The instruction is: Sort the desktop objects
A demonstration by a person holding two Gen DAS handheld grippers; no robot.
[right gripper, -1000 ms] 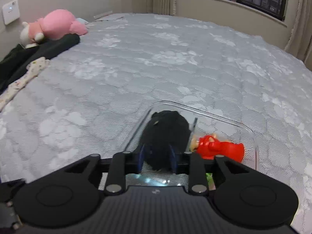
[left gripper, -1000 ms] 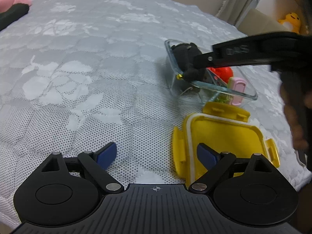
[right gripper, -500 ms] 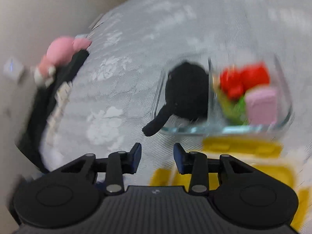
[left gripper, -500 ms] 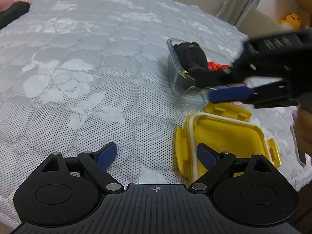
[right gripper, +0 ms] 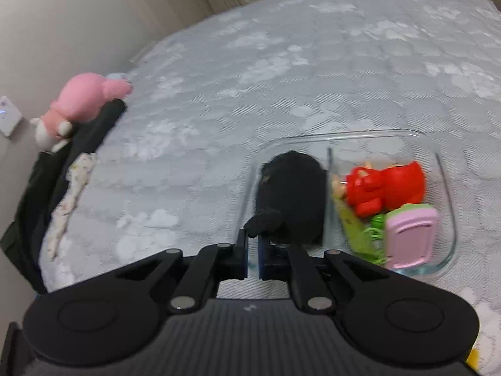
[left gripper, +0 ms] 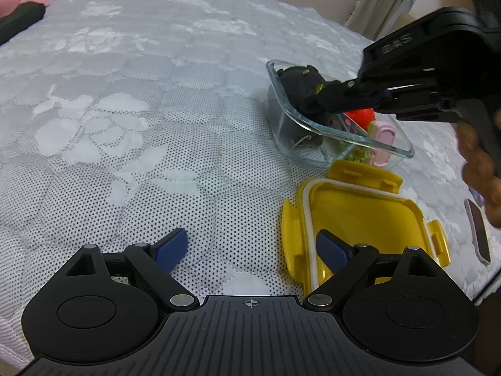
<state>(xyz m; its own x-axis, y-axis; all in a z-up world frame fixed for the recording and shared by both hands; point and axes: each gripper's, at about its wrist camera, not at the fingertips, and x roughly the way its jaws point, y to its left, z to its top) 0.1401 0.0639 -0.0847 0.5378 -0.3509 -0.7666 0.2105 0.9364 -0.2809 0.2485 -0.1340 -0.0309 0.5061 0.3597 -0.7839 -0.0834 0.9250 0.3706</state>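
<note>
Right gripper (right gripper: 253,252) pinched shut on a limb of the black plush toy (right gripper: 292,197) — toy in the left compartment of the glass container (right gripper: 446,188), red toy (right gripper: 386,188) at 3 o'clock; left gripper (left gripper: 250,247) wide open, empty, yellow lid (left gripper: 369,216) at 3 o'clock

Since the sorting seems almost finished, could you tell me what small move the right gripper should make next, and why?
Probably tuck the limb down into the box. The right gripper is shut on a limb of the black plush toy, which pokes over the rim of the clear glass divided box, and the yellow plastic lid lies off beside it.
</note>
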